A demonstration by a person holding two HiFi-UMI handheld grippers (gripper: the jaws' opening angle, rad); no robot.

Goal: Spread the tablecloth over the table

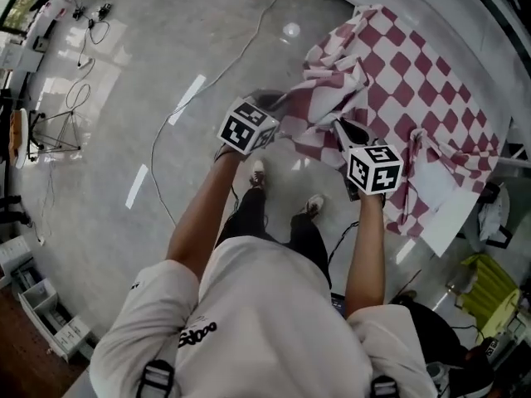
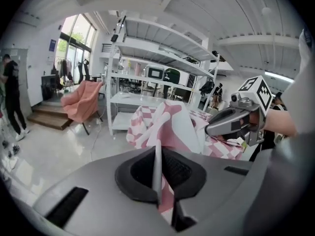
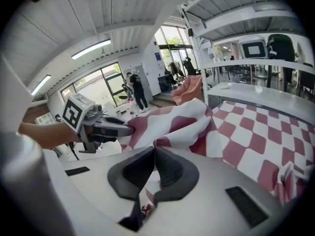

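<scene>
Arms (image 1: 203, 214) outstretched; claws (image 2: 158, 178) (image 3: 153, 157) tight on tablecloth (image 1: 415, 98)

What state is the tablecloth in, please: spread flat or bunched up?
Bunched up: the tablecloth lies crumpled and folded over part of the table, leaving a bare white corner.

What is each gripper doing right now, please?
Left gripper: closed on the tablecloth.
Right gripper: closed on the tablecloth as well.
</scene>
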